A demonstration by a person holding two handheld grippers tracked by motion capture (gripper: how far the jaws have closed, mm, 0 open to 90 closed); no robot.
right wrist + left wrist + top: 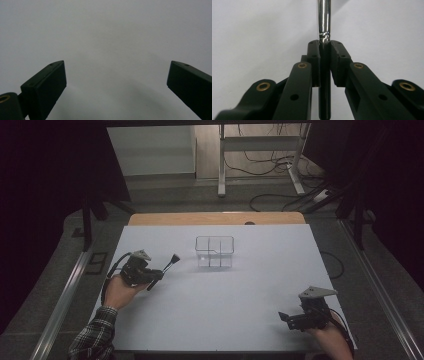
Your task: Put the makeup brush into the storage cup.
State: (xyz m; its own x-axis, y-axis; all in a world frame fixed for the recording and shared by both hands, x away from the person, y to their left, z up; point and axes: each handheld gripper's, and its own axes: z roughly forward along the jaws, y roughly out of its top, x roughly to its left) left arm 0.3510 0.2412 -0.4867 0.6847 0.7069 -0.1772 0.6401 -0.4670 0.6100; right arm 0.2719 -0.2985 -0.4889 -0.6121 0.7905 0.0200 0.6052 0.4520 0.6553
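A slim brush [168,265] with a black handle, a shiny metal ferrule and a dark head is held by my left gripper [156,276] at the table's left. It points up and right toward a clear divided box [214,251]. In the left gripper view the jaws of the left gripper [325,46] are shut on the brush's black handle [324,100], and the metal ferrule [323,17] rises beyond the tips. Near the front right corner my right gripper [286,318] rests low and open; in the right gripper view the right gripper [116,75] has bare white table between its wide-apart jaws.
The white table [240,295] has a wooden strip along its far edge. The clear box stands alone near the table's middle back. Beyond the table are a metal stand's legs [260,165] and loose cables on the floor.
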